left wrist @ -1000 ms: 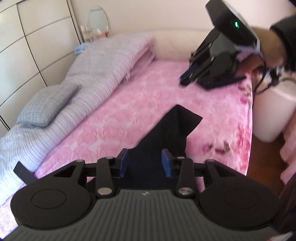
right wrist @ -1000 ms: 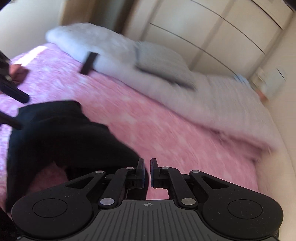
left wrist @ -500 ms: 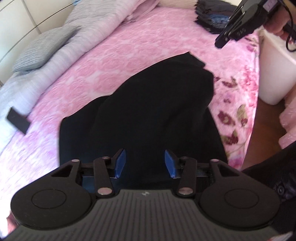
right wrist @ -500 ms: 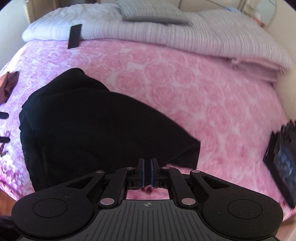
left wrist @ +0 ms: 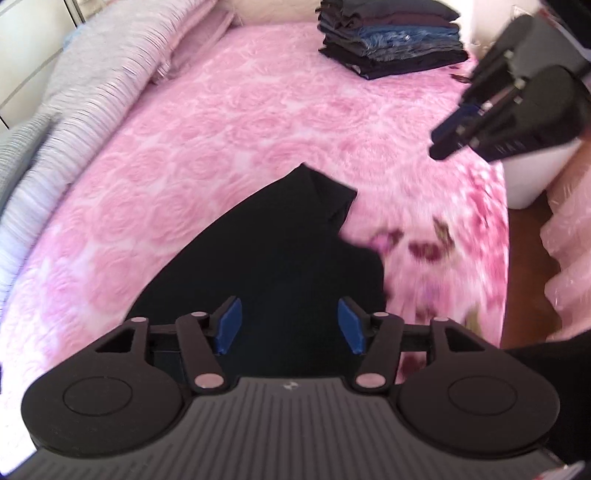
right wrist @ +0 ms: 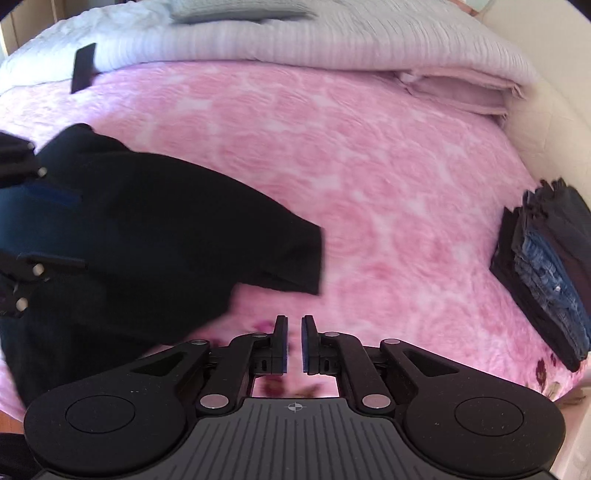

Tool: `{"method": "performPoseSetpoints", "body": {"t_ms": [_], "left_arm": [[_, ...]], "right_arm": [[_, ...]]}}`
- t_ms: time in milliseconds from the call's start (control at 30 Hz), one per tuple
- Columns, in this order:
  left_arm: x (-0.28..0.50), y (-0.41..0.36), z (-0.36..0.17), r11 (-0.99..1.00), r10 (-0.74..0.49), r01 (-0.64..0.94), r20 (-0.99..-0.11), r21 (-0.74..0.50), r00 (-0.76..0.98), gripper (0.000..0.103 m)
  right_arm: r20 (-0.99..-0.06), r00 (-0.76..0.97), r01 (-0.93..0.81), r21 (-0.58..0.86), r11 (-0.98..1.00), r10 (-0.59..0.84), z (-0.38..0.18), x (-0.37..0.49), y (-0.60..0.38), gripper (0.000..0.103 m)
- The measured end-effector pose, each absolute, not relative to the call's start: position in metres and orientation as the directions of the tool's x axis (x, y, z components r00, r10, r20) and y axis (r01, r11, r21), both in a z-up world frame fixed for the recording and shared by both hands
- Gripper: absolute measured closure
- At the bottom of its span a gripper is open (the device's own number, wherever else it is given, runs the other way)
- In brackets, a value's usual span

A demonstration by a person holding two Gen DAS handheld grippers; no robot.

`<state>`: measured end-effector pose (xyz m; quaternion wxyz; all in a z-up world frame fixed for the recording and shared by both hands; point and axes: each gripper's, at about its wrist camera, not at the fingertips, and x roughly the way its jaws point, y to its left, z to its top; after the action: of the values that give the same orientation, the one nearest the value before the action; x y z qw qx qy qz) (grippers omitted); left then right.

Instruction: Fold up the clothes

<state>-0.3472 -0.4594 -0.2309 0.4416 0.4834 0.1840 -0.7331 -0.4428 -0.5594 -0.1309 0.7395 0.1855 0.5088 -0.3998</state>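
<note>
Both grippers have dropped toward the bed since the earlier frame, and the black garment (left wrist: 280, 258) now lies spread on the pink bedspread (left wrist: 229, 122) near its front edge instead of hanging bunched. Left gripper (left wrist: 290, 325) has just been opening: jaws wide apart, blue pads clear of the cloth, garment below and between them but not pinched, so released. Right gripper (right wrist: 293, 345) has just parted slightly from clenched: narrow slit between the pads, nothing in it, only bedspread showing through.

Largest to smallest:
- 1 bed with the pink rose-pattern bedspread, darker flower print along the front edge.
- 1 pale striped duvet (right wrist: 314, 40) rolled along the far edge, with a pink folded layer under it toward the right corner.
- 1 black garment, one sleeve end (right wrist: 295, 258) pointing toward the middle of the bed; its left part sits under the left gripper in the right wrist view.
- 1 stack of folded clothes (left wrist: 391, 37), dark and blue denim pieces, at the far right corner, well apart from the garment; number of pieces unclear.
- 1 grey pillow (right wrist: 240, 9) on the duvet.
- 1 small black flat item (right wrist: 84, 66) at the duvet's edge, left side; cannot tell what it is.
</note>
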Motion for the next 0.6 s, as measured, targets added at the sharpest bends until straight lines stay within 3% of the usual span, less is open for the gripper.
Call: {"method": "performPoseSetpoints", "body": {"t_ms": [100,267,300,333,367,400,533,567,600], "left_arm": [[-0.391,-0.493,-0.257,-0.531,-0.44,0.833,-0.891,0.158,-0.111,0.04],[-0.446,-0.527,-0.315,-0.611,-0.366,0.742,-0.93,0.276,0.044,0.04],[-0.449,-0.529,-0.324,-0.633,-0.358,0.715,-0.931,0.298,0.071,0.04],[-0.452,-0.531,-0.332,-0.653,-0.351,0.687,-0.931,0.318,0.098,0.043],[-0.448,-0.533,-0.328,-0.653,-0.352,0.687,-0.931,0.32,0.098,0.058],[-0.443,-0.534,-0.325,-0.653,-0.354,0.686,-0.93,0.321,0.099,0.084],[-0.405,-0.546,-0.286,-0.564,-0.394,0.763,-0.915,0.316,0.088,0.092],[-0.385,-0.55,-0.268,-0.514,-0.411,0.798,-0.907,0.314,0.092,0.093],[-0.365,-0.554,-0.25,-0.463,-0.427,0.831,-0.899,0.31,0.097,0.094]], "right_arm": [[-0.906,0.156,0.807,-0.114,0.58,-0.394,-0.146,-0.478,-0.589,0.094],[-0.926,0.256,0.858,0.087,0.505,-0.276,-0.17,-0.53,-0.638,0.096],[-0.923,0.262,0.85,0.084,0.52,-0.28,-0.172,-0.536,-0.641,0.102],[-0.921,0.27,0.85,0.091,0.519,-0.281,-0.173,-0.541,-0.643,0.103],[-0.919,0.279,0.853,0.103,0.511,-0.28,-0.174,-0.546,-0.645,0.103],[-0.918,0.283,0.856,0.111,0.506,-0.278,-0.177,-0.549,-0.645,0.103],[-0.92,0.273,0.862,0.104,0.497,-0.281,-0.192,-0.551,-0.643,0.102],[-0.919,0.265,0.858,0.086,0.506,-0.292,-0.195,-0.546,-0.641,0.097],[-0.917,0.257,0.852,0.065,0.519,-0.306,-0.196,-0.539,-0.639,0.083]]}}
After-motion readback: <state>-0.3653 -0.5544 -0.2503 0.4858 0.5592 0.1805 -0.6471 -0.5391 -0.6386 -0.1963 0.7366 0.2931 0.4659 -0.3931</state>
